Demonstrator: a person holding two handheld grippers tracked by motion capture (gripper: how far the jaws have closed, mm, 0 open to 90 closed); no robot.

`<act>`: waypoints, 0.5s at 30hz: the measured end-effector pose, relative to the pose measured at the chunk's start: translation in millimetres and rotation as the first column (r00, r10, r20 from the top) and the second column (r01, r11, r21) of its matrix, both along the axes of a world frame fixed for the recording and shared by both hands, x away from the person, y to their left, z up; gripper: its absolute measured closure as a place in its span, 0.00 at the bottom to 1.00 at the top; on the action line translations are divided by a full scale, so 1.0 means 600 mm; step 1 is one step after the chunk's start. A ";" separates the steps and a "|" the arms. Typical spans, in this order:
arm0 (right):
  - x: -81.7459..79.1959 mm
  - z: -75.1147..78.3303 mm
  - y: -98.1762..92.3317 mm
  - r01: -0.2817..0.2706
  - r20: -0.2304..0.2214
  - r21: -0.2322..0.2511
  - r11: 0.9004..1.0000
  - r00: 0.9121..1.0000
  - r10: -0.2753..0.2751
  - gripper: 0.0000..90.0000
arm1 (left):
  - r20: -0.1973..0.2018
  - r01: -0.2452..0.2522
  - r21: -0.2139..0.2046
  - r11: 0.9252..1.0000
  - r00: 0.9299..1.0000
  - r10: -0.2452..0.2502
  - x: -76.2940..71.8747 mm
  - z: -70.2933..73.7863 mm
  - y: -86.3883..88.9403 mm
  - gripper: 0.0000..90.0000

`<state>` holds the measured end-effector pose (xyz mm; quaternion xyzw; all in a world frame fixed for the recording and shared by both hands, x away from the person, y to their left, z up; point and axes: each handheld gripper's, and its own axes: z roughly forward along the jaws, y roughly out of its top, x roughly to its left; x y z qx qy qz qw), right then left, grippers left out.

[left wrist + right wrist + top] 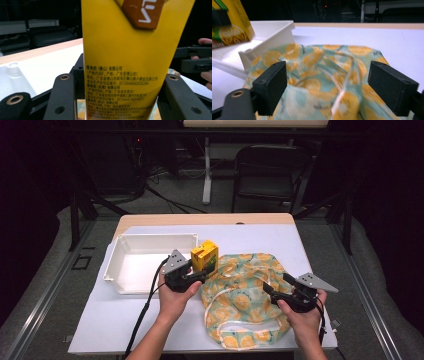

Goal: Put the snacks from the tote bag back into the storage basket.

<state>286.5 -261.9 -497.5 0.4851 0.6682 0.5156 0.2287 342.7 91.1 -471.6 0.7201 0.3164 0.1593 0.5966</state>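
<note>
From my remote station: the tray (131, 266) lies left on the table (280, 236), the bag (245, 295) right of it and nearer. The carton (204, 256), held in the left gripper (200, 272), sits between tray and bag. The right gripper (277, 287) is over the bag's right edge.

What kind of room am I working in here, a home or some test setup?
Most likely a lab or recording setup, not a home: a worktable with a white sheet, dark surroundings, a folding chair beyond it, and cables trailing over the floor by equipment stands.
</note>
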 end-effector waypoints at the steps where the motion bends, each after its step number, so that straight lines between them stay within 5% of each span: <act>1: 0.000 0.000 0.000 0.000 0.000 0.000 1.000 1.000 0.000 0.16 | 0.001 -0.007 -0.006 1.000 1.000 0.007 0.001 0.000 0.003 0.58; 5: -0.005 -0.013 -0.014 0.027 -0.032 -0.042 0.999 0.999 -0.029 0.16 | 0.005 -0.023 -0.008 1.000 1.000 0.023 0.004 0.003 0.018 0.58; 15: -0.002 -0.023 -0.022 0.046 -0.048 -0.022 0.999 0.998 -0.047 0.17 | 0.001 -0.071 -0.018 0.997 0.997 0.071 0.020 0.011 0.053 0.58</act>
